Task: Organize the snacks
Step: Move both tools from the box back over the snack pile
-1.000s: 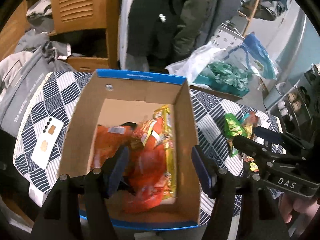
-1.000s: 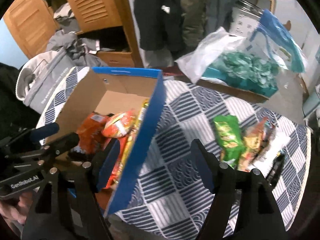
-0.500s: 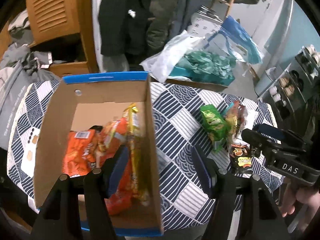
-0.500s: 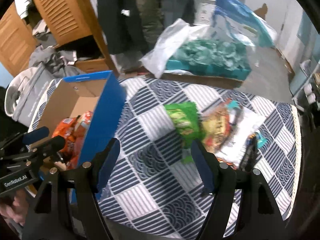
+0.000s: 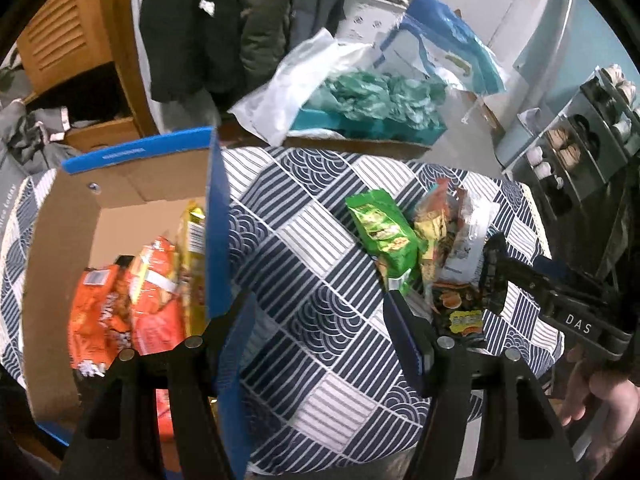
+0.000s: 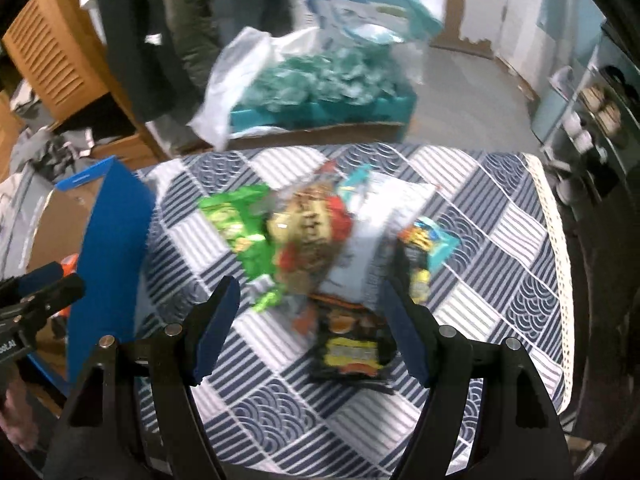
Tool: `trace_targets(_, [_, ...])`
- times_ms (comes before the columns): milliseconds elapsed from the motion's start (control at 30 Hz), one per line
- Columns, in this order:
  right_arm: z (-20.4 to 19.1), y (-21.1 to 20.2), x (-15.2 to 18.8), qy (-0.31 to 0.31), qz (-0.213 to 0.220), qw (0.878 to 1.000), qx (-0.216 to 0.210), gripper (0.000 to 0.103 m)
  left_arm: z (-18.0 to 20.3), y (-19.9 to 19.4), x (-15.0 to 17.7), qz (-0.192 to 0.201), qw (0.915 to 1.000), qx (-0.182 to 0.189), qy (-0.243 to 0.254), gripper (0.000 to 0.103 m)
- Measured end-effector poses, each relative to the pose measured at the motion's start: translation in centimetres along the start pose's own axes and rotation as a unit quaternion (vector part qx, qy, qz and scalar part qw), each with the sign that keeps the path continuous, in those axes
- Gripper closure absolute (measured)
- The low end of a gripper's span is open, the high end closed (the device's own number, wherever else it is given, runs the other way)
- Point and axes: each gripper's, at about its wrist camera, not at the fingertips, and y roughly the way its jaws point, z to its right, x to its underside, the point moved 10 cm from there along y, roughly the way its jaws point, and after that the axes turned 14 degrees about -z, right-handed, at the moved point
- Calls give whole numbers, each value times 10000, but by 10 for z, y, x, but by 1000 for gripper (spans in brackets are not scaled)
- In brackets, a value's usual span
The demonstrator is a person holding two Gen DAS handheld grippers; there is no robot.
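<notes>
Loose snacks sit in a heap on the patterned tablecloth (image 6: 500,240), right half of the table. Green packet (image 6: 240,232) is at the heap's left edge, lying flat; same packet in your left wrist view (image 5: 382,232). Touching it on the right is a yellow/red packet (image 6: 312,236), partly overlapping a white bag (image 6: 372,256). Near edge of the heap: a black packet (image 6: 352,344) w/ yellow lettering, flat on the cloth. A small teal-edged packet (image 6: 434,242) lies just right of the white bag. Right wrist view is motion-blurred, so labels can't be read.

Your right gripper (image 6: 310,326) hangs over that heap, jaws spread wide, nothing between them; black packet shows between the fingertips but no contact visible. From the left cam you see it come in from the right, tip (image 5: 494,276) near the black packet.

The cardboard box (image 5: 64,208) w/ blue outer walls sits on the table's left side, well apart from the heap. Inside: orange packets (image 5: 100,312) and a yellow packet (image 5: 192,248) standing against the right wall.

Your left gripper (image 5: 320,324) is also spread wide & empty; its left finger (image 5: 240,332) is by the box's right wall, its right finger over bare cloth near the green packet.

Beyond the table: a teal tray of crumpled green stuff (image 5: 372,100) under a white plastic bag (image 5: 292,84), plus a wooden louvred cabinet (image 5: 60,44).
</notes>
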Motion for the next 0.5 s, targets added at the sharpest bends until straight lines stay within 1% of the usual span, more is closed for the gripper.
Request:
trace_targets(200, [34, 9, 3, 282, -71, 9996, 63, 29, 13, 18, -8, -167, 9997, 117, -108, 36])
trace_targets(333, [50, 16, 5, 430, -127, 9990, 80, 29, 21, 32, -14, -238, 9996, 101, -133, 36])
trace_targets(400, [57, 23, 5, 492, -189, 9986, 82, 29, 23, 41, -17, -313, 9994, 56, -151, 36])
trace_targets(500, [67, 37, 6, 603, -283, 9978, 56, 29, 26, 56, -20, -455, 9987, 97, -220, 36])
